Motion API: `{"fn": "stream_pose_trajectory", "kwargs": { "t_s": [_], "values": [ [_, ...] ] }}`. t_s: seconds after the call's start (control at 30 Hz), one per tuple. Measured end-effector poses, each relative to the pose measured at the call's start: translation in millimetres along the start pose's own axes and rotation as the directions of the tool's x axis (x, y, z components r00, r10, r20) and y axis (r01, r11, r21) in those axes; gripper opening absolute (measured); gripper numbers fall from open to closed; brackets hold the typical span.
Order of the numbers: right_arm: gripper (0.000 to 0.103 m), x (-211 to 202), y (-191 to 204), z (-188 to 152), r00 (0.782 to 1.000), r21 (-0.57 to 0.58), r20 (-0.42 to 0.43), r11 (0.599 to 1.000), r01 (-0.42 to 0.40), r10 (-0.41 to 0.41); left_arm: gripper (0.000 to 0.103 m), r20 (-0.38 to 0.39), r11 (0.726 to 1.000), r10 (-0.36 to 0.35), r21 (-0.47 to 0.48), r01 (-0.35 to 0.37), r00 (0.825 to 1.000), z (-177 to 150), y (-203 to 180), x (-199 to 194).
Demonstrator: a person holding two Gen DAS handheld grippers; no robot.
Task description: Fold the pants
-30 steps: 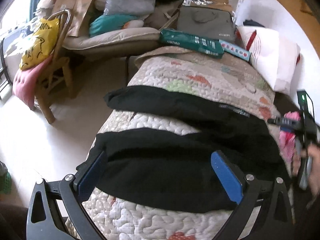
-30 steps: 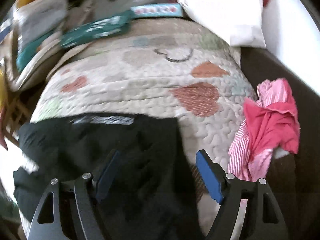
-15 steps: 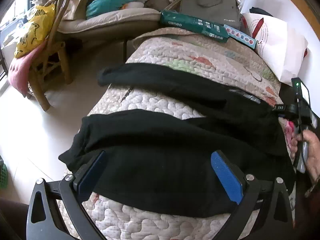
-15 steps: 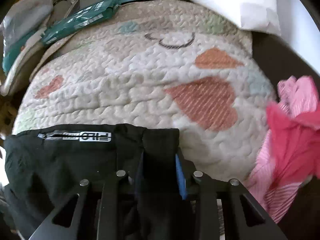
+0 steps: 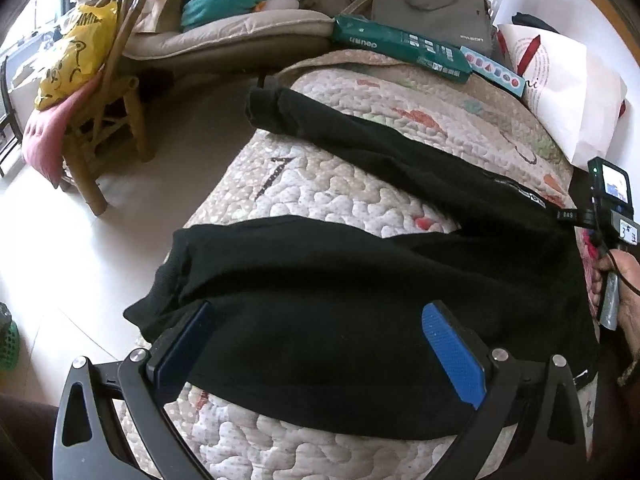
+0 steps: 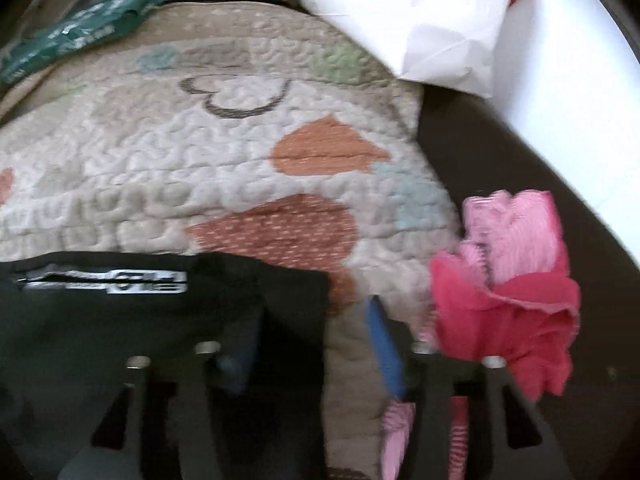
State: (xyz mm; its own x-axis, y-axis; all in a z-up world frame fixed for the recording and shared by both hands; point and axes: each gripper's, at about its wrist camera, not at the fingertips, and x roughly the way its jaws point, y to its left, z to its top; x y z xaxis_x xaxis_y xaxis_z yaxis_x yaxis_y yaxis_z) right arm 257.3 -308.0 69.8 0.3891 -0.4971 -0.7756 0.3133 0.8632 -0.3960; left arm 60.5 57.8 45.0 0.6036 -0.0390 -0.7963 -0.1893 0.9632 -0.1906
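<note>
Black pants (image 5: 360, 280) lie spread on a quilted bed cover (image 5: 320, 192), legs apart and pointing left, waist at the right. My left gripper (image 5: 320, 332) is open, its blue pads just above the near leg. In the right wrist view the waistband corner (image 6: 256, 280) with a white logo lies under my right gripper (image 6: 316, 320), which is open; the frame is blurred. The right gripper's body (image 5: 612, 216) shows at the right edge of the left wrist view, at the waist.
A pink and red garment (image 6: 516, 280) lies right of the waist. A white bag (image 5: 568, 92), green box (image 5: 400, 46) and grey case (image 5: 432, 12) sit at the bed's far end. A wooden chair (image 5: 100, 120) with a yellow bag stands left on the floor.
My right gripper, shut on the waistband corner half a second ago, has opened and shifted right. The left gripper moved in lower over the near leg and stayed open.
</note>
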Motion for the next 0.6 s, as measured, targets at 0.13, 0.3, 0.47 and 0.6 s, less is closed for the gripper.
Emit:
{"fn": "stream_pose_trajectory", "kwargs": {
  "t_s": [0.13, 0.3, 0.47, 0.6],
  "values": [
    [0.089, -26, -15, -2, 0.999, -0.003, 0.026, 0.999, 0.039, -0.039, 0.103, 0.013, 1.0, 0.003, -0.016, -0.003, 1.0, 2, 6, -5],
    [0.09, -97, -35, -43, 0.985, -0.017, 0.045, 0.986, -0.165, 0.166, 0.103, 0.036, 0.999, -0.013, -0.029, 0.014, 0.999, 4, 7, -14],
    [0.09, -116, -46, -124, 0.971, 0.015, -0.044, 0.972, -0.233, 0.233, 0.103, 0.06, 1.0, -0.023, -0.011, 0.024, 0.998, 1, 8, -26],
    [0.089, -95, -47, -172, 0.965, 0.07, -0.143, 0.975, -0.213, 0.221, 0.103, 0.082, 1.0, -0.004, -0.008, 0.005, 0.997, -2, 14, -34]
  ]
}}
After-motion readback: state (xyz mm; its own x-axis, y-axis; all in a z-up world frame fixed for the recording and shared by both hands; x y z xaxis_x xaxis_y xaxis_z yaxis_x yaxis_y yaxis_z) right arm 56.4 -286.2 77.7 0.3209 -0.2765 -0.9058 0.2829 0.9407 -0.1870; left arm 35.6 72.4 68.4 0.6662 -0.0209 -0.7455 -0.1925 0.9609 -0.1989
